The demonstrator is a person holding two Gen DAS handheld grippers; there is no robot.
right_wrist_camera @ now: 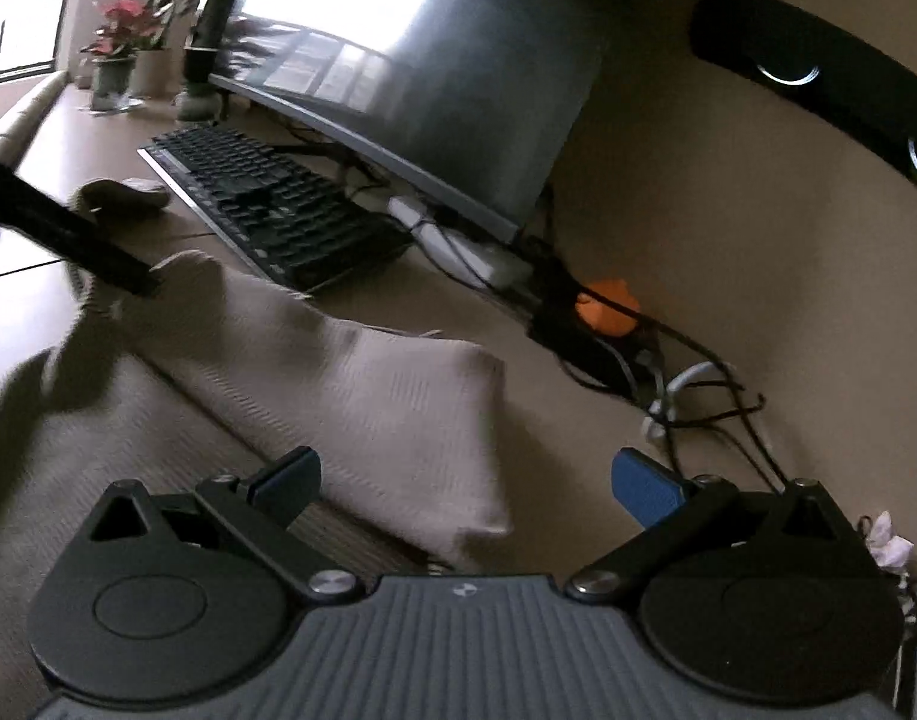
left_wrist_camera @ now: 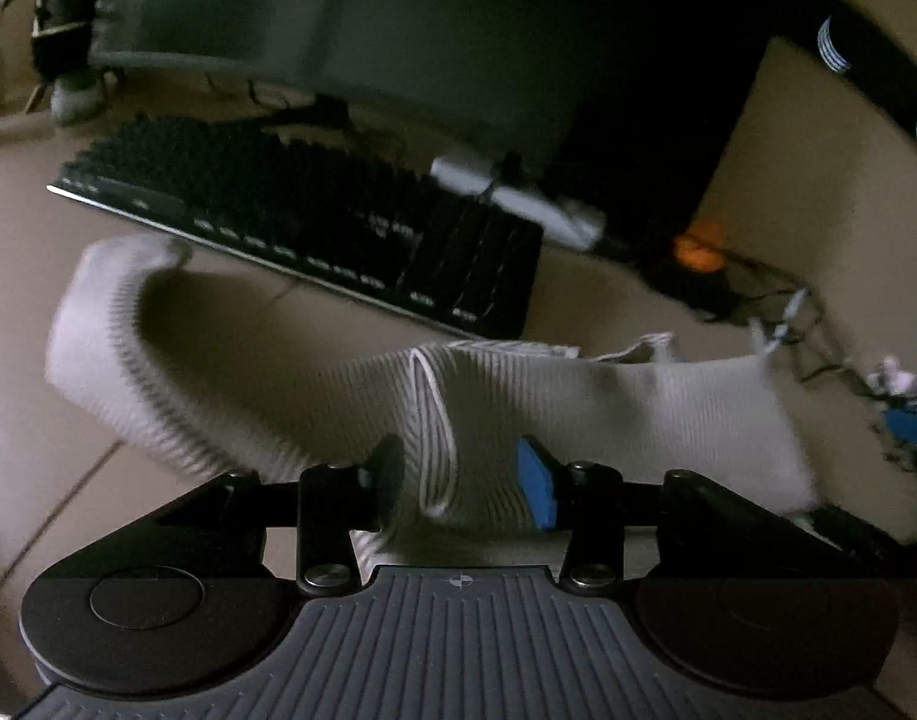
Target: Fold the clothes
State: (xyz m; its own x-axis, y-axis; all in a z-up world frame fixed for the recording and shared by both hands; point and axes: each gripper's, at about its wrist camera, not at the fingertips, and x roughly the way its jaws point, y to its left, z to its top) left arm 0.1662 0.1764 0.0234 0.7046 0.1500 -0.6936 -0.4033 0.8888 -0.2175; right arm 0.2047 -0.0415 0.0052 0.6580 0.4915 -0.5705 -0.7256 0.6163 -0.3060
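Observation:
A pale ribbed knit garment (left_wrist_camera: 638, 414) is bunched between the fingers of my left gripper (left_wrist_camera: 467, 480), which is shut on it and holds a fold above the desk; one end (left_wrist_camera: 116, 312) curls up to the left. In the right wrist view the same garment (right_wrist_camera: 368, 396) lies folded over on the desk in front of my right gripper (right_wrist_camera: 467, 489). That gripper is open and empty, its fingers wide apart just short of the garment's near corner. The left gripper's dark arm (right_wrist_camera: 68, 228) shows at the left, on the cloth.
A black keyboard (left_wrist_camera: 314, 216) and a monitor (right_wrist_camera: 416, 60) stand behind the garment. A white power strip (right_wrist_camera: 458, 246), an orange object (right_wrist_camera: 608, 306) and tangled cables (right_wrist_camera: 698, 396) lie at the right by the wall. Potted flowers (right_wrist_camera: 119, 42) stand far left.

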